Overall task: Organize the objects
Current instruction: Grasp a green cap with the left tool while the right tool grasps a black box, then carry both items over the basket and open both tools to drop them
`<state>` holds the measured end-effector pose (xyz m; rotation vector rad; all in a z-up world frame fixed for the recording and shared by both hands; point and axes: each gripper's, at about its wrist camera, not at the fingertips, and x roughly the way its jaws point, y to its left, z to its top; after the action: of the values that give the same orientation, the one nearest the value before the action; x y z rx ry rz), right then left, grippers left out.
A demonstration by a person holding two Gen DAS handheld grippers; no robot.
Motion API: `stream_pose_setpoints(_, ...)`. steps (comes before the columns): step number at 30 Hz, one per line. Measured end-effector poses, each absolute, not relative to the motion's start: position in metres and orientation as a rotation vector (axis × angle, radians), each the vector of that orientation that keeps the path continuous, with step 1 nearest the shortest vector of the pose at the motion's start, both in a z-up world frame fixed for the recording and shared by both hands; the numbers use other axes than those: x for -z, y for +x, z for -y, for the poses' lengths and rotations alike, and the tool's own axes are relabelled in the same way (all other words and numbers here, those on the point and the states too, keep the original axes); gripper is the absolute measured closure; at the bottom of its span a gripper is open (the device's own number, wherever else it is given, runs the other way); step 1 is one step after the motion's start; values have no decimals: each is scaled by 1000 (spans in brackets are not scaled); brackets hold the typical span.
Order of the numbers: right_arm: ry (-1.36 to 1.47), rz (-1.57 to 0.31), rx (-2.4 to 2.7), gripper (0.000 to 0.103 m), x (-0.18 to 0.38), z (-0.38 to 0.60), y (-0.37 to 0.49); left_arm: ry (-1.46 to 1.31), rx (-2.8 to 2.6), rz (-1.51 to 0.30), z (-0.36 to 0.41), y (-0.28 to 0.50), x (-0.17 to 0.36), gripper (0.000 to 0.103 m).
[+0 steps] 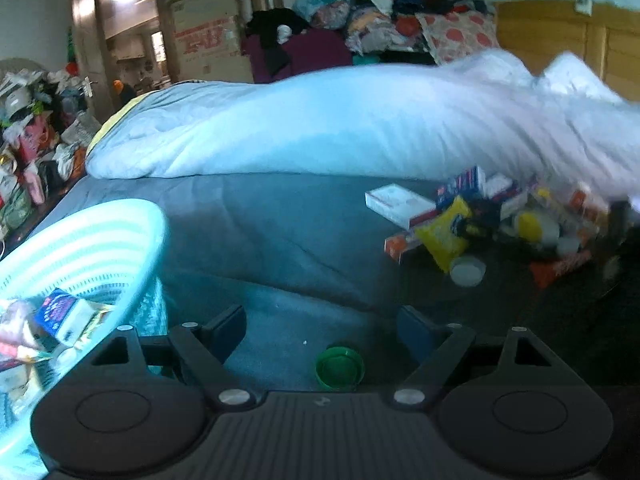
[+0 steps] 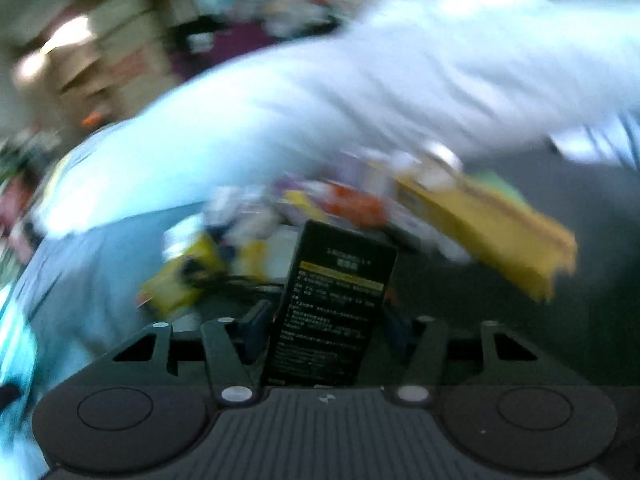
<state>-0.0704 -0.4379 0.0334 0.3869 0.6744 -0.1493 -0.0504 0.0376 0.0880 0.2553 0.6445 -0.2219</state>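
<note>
A pale green slatted basket [image 1: 84,236] sits at the left on the bed and holds several small packets. A heap of boxes and packets [image 1: 492,216] lies at the right on the grey sheet, with a yellow packet [image 1: 444,232] at its front. My left gripper [image 1: 320,332] is open and empty above the sheet, between basket and heap; a green cap [image 1: 340,368] lies just under it. My right gripper [image 2: 324,332] is shut on a black box with printed text [image 2: 332,308], held upright above the heap [image 2: 280,216]. The right wrist view is blurred.
A white duvet [image 1: 320,128] is bunched across the bed behind the heap. A long yellow box [image 2: 492,232] lies at the right of the heap. Piled clothes [image 1: 380,20] and cartons [image 1: 204,28] stand beyond the bed. Bags and clutter [image 1: 28,140] line the floor at left.
</note>
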Motion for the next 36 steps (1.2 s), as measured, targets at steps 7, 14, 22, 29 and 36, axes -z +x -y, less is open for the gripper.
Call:
stream_pose_setpoints(7, -30, -721, -72, 48, -52, 366, -68, 322, 199, -731, -23, -23, -33, 22)
stream_pose_setpoints(14, -71, -815, -99, 50, -11, 344, -42, 310, 189, -754, -21, -9, 1, 21)
stream_pose_setpoints(22, -22, -804, -105, 52, 14, 351, -49, 318, 208, -725, -8, -19, -2, 62)
stream_pose_setpoints(29, 32, -635, -133, 52, -42, 356, -46, 198, 149, -552, -26, -26, -97, 62)
stream_pose_setpoints(36, 26, -430, -276, 52, -137, 316, -14, 80, -3, -379, -117, -26, -222, 61)
